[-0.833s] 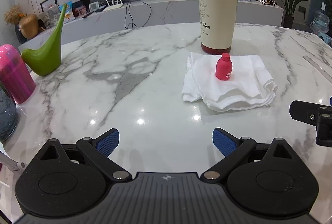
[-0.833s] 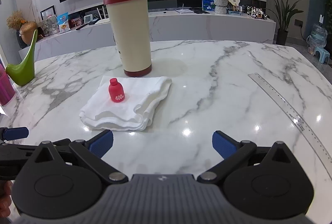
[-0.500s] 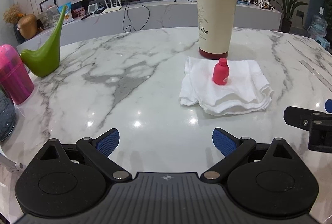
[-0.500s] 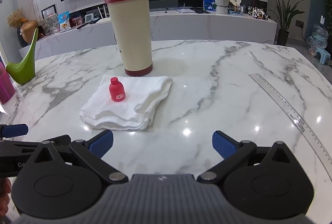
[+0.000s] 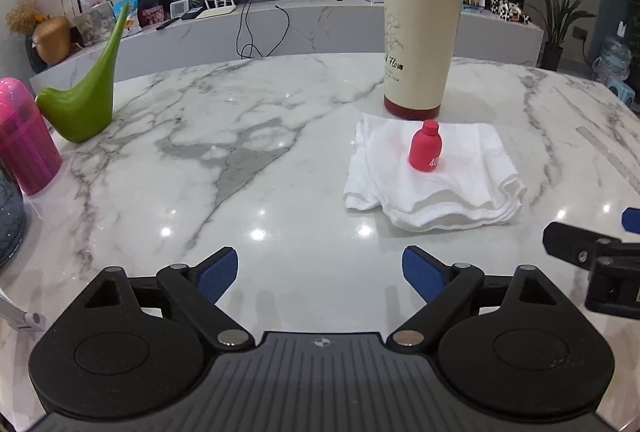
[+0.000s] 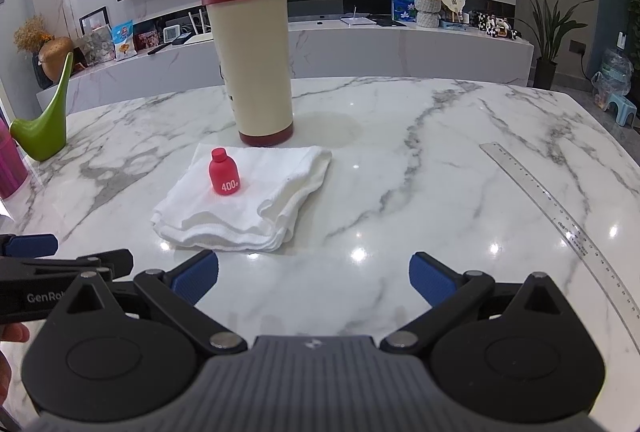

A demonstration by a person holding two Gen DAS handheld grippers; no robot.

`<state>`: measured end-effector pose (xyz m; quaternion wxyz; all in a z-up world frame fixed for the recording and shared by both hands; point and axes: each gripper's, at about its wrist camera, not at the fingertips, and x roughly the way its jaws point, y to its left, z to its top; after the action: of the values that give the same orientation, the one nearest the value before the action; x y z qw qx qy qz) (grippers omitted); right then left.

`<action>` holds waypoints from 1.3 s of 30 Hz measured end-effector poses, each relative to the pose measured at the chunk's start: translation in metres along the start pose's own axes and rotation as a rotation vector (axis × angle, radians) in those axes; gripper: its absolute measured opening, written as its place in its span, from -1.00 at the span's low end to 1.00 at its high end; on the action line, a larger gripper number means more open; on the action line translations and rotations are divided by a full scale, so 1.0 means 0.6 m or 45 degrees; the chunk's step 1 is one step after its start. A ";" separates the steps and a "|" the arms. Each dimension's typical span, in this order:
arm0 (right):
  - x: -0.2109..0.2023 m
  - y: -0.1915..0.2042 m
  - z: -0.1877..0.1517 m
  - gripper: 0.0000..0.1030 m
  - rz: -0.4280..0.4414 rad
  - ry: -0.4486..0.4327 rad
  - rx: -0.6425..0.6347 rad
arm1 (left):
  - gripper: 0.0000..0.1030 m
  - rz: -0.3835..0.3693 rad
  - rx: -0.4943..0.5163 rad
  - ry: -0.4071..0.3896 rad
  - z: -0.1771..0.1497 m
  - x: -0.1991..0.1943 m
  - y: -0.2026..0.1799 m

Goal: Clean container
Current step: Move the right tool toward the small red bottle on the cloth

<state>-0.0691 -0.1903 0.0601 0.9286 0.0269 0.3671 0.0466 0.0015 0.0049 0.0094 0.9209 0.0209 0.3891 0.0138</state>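
Observation:
A tall cream tumbler (image 5: 420, 28) with a dark red lid and base stands upright on the marble table; it also shows in the right wrist view (image 6: 256, 60). Just in front of it lies a folded white cloth (image 5: 440, 188) (image 6: 256, 208), and a small red bottle (image 5: 425, 151) (image 6: 224, 177) marked 400 stands on the cloth. My left gripper (image 5: 320, 274) is open and empty, near the table's front edge, left of the cloth. My right gripper (image 6: 314, 278) is open and empty, in front of the cloth.
A green bird-shaped figure (image 5: 86, 92) and a pink container (image 5: 22, 140) stand at the table's left. A clear ruler (image 6: 560, 224) lies along the right side. The right gripper's fingers (image 5: 600, 256) show at the right edge of the left wrist view.
Both grippers have drawn slightly back and up from the table; the tumbler, cloth and bottle look a little farther off. Nothing on the table has moved.

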 end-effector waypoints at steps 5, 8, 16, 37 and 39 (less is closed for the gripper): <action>0.001 0.000 -0.002 0.99 0.001 0.000 -0.002 | 0.75 -0.004 -0.021 0.001 0.000 0.000 0.004; 0.001 0.001 -0.003 0.99 0.003 0.001 -0.002 | 0.75 -0.020 -0.017 0.001 -0.001 0.000 0.003; 0.000 0.002 -0.005 0.99 0.006 0.007 0.003 | 0.75 -0.038 -0.028 0.002 -0.003 0.001 0.004; 0.003 0.005 -0.001 0.99 0.019 0.019 -0.006 | 0.75 -0.014 -0.065 0.004 -0.001 0.004 0.011; 0.003 0.006 -0.001 0.99 0.019 0.020 -0.007 | 0.75 -0.011 -0.064 0.006 -0.001 0.005 0.011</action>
<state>-0.0682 -0.1865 0.0586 0.9255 0.0267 0.3739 0.0547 0.0034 0.0118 0.0071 0.9202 -0.0040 0.3909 0.0195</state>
